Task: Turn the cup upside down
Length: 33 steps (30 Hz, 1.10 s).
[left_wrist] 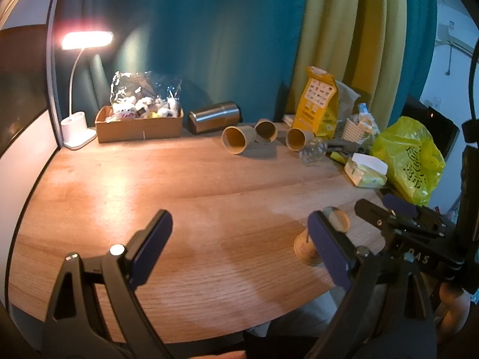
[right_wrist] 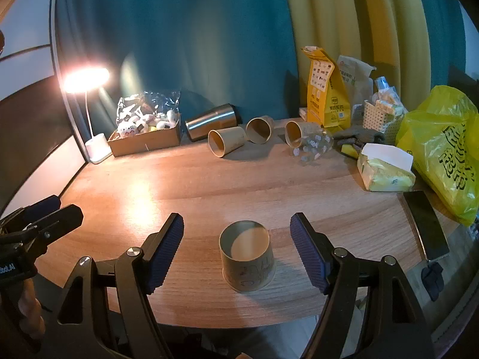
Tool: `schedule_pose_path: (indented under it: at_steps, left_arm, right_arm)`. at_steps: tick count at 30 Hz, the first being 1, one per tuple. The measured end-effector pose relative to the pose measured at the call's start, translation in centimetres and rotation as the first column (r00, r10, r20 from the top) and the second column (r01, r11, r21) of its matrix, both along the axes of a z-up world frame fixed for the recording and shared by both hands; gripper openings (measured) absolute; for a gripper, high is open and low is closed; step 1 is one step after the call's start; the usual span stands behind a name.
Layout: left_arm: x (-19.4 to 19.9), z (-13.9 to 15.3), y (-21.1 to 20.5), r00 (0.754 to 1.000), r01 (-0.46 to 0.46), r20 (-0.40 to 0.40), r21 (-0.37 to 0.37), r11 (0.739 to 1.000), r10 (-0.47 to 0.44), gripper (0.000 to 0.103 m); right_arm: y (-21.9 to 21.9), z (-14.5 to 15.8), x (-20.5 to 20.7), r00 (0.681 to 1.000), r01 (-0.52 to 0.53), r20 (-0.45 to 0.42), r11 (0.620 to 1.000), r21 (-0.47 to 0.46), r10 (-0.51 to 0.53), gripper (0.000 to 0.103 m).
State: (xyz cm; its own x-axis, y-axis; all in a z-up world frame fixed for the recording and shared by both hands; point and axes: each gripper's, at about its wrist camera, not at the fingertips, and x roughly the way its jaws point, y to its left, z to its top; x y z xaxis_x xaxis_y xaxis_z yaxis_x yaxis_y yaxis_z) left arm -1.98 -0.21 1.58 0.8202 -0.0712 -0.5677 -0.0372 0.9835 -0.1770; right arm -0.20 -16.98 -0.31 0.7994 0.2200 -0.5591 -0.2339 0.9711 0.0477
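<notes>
A tan paper cup stands upside down on the wooden table near its front edge, flat base up. My right gripper is open, its jaws on either side of the cup without touching it. In the left wrist view the same cup is partly hidden behind my right-hand finger. My left gripper is open and empty over the table's front. The right gripper also shows in the left wrist view; the left one shows at the left edge of the right wrist view.
Three paper cups lie on their sides at the back, by a steel tumbler and a clear glass. A cardboard box, lit lamp, yellow bags, tissue pack and a dark phone line the edges.
</notes>
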Motion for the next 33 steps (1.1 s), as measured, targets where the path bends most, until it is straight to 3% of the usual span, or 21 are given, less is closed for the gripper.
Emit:
schedule_pose_path:
  at_steps: [33]
  left_arm:
    - [0.10,-0.11,0.77,1.000,-0.014,-0.016,-0.010,1.000,0.014,0.093]
  right_arm:
    - [0.20,-0.21,-0.07,1.000,-0.005,-0.010,1.000,-0.001,0.005,0.077]
